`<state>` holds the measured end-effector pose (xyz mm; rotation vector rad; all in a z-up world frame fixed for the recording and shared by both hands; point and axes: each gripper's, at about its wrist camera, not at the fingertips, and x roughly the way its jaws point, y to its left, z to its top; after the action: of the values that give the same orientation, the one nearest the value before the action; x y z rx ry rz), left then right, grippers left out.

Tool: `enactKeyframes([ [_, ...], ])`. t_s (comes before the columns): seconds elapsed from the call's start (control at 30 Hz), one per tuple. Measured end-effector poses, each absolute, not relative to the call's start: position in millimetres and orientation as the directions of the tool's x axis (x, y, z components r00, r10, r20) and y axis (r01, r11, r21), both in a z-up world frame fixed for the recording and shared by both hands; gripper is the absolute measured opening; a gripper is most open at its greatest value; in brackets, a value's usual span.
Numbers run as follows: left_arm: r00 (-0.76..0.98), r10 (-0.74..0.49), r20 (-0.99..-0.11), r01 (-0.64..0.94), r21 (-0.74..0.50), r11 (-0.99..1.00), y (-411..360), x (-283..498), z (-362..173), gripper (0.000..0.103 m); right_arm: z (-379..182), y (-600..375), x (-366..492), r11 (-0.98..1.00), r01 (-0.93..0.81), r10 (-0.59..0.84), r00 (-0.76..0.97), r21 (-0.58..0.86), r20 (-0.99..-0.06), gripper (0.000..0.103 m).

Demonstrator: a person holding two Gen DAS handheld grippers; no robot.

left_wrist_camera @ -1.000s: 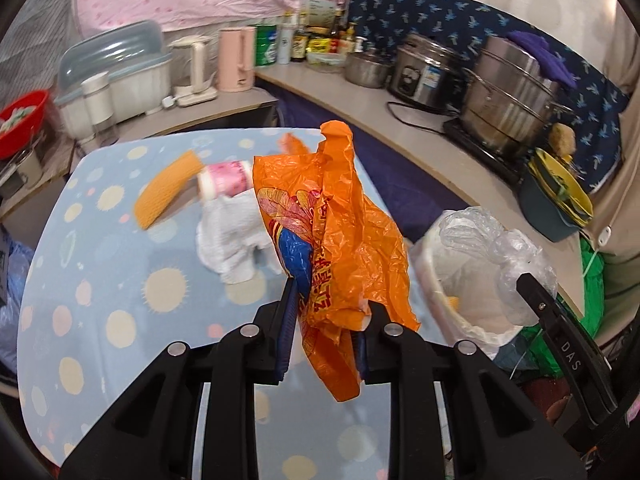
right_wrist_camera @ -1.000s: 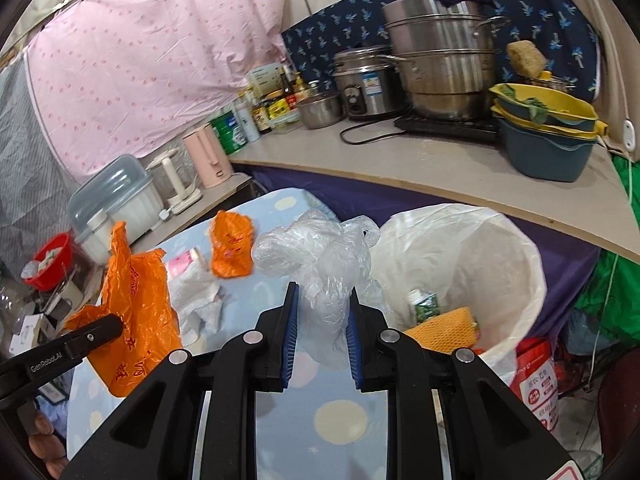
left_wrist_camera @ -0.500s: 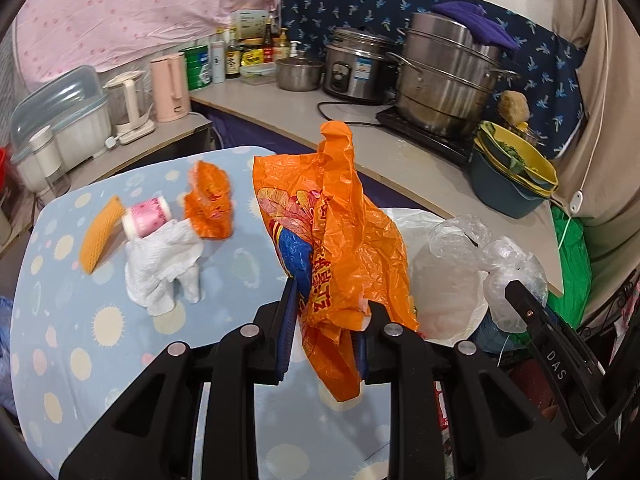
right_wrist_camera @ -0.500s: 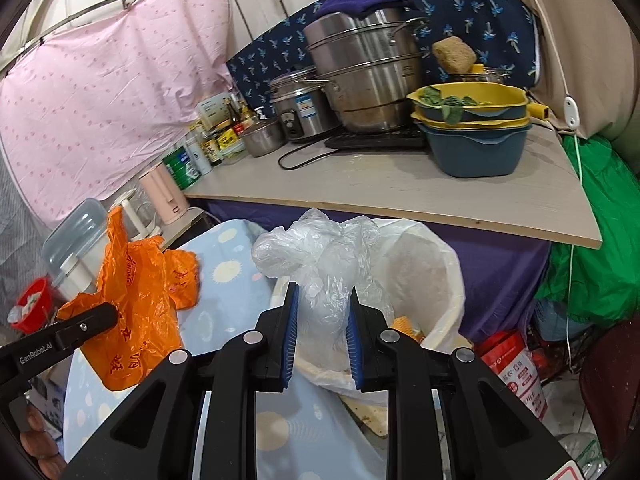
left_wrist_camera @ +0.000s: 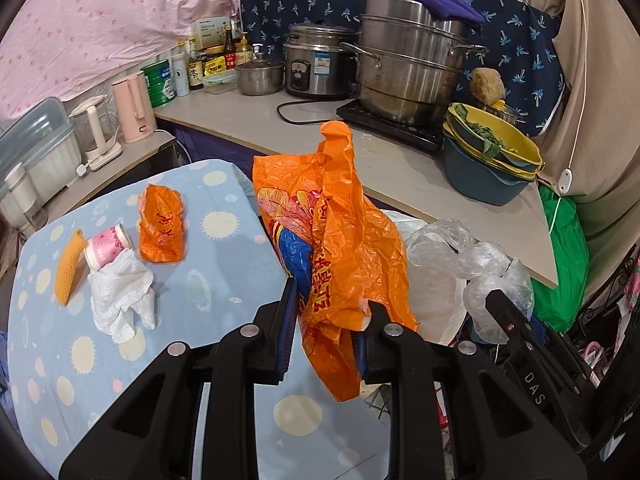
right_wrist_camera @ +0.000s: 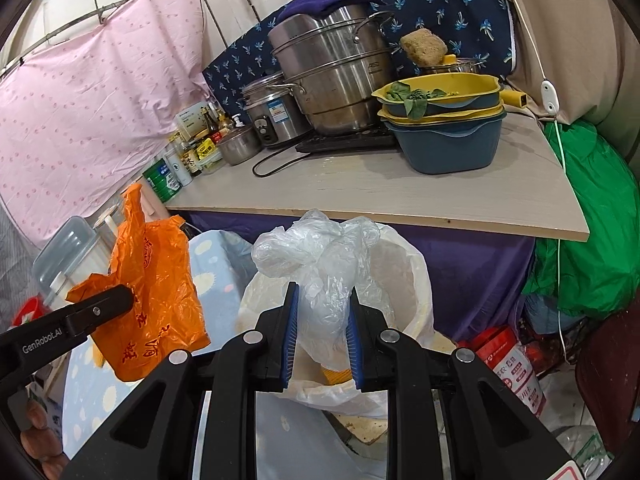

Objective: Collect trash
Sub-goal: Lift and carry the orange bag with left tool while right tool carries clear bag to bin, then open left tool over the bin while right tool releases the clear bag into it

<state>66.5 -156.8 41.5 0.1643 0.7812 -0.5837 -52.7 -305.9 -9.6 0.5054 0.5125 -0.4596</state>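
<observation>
A pink sheet (right_wrist_camera: 92, 92) hangs on the wall, next to a dark blue cloth with little trees (left_wrist_camera: 516, 36). A long grey counter (right_wrist_camera: 400, 192) holds big shiny pots (left_wrist_camera: 408, 64) — and a stack of bowls (right_wrist_camera: 448, 120). A small table (left_wrist_camera: 168, 360) wears a blue dotted cover.

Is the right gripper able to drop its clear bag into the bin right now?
Probably yes. The right gripper holds the clear plastic bag just over the lined trash bin's open mouth, with nothing between.

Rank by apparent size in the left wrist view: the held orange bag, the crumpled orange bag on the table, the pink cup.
1. Held orange bag, though nearness to the camera inflates it.
2. Crumpled orange bag.
3. Pink cup.
</observation>
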Motion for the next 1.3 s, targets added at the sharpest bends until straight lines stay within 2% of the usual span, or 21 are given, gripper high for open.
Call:
enactKeyframes([
  [0.57,0.526,-0.404,-0.748,0.563,-0.05,0.825,-201,85,15,0.024,-29,-336,-24,0.771,0.552,-0.287,0.747,0.318,-0.599,0.022],
  [0.73,0.513,-0.401,-0.759,0.566,-0.051,0.823,-209,91,6,0.032,-34,-339,-18,0.768,0.561,-0.293,0.737,0.31,-0.609,0.027],
  [0.87,0.511,-0.391,-0.765,0.556,-0.052,0.829,-211,94,1,0.041,-34,-341,-16,0.765,0.568,-0.307,0.736,0.303,-0.603,0.047],
  [1.3,0.52,-0.381,-0.764,0.537,-0.055,0.842,-204,99,3,0.047,-27,-337,-19,0.766,0.565,-0.315,0.745,0.307,-0.588,0.049],
])
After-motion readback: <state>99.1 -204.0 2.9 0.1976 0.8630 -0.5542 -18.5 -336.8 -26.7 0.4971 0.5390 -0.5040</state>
